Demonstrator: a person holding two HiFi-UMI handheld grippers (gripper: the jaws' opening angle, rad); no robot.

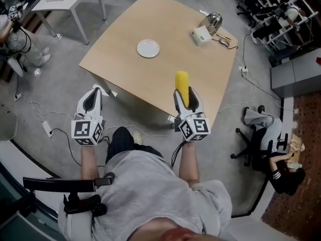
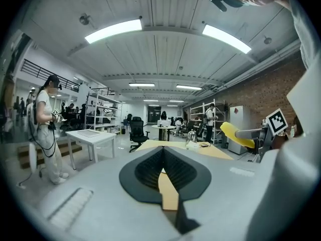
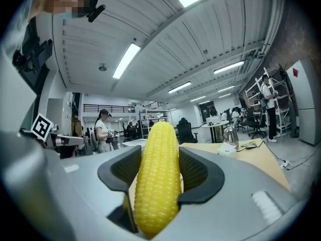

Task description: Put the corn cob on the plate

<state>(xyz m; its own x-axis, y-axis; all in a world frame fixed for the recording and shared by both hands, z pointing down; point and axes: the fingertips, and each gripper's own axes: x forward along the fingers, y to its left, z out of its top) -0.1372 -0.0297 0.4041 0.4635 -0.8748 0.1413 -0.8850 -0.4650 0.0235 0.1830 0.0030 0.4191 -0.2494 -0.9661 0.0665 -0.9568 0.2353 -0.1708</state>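
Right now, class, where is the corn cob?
In the head view the corn cob stands clamped in the right gripper, over the table's near edge, apart from the white plate lying farther off to its left.

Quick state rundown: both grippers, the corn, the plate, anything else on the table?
Left gripper: jaws together, empty, held short of the table.
Right gripper: jaws closed on the corn.
Yellow corn cob: gripped, tip sticking out past the jaws, over the table's near edge.
Small white round plate: empty, on the light wooden table.
Shiny metal vessel: upright, far side.
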